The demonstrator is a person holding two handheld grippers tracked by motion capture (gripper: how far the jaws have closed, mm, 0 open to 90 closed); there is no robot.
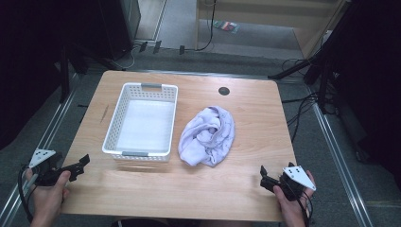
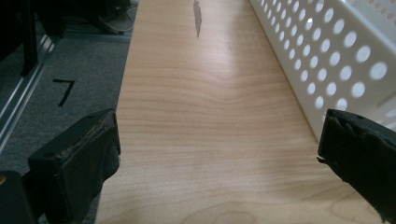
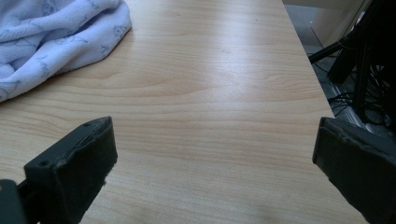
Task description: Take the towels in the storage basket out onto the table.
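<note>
A crumpled pale lilac cloth [image 1: 208, 135] lies on the wooden table [image 1: 246, 109], right of centre; its edge shows at the upper left of the right gripper view as the cloth [image 3: 51, 37]. An empty white perforated basket [image 1: 142, 120] stands to its left, and its side wall [image 2: 327, 60] runs past the left gripper's right jaw. My left gripper [image 1: 80, 165] rests open at the table's front left corner, a little left of the basket. My right gripper [image 1: 263, 178] is open near the front right edge, well short of the cloth. Both hold nothing.
A dark round grommet [image 1: 223, 91] sits near the table's far edge. A thin dark mark [image 2: 197, 18] lies on the wood left of the basket. Cables and stand legs [image 1: 307, 71] crowd the floor at right; grey carpet surrounds the table.
</note>
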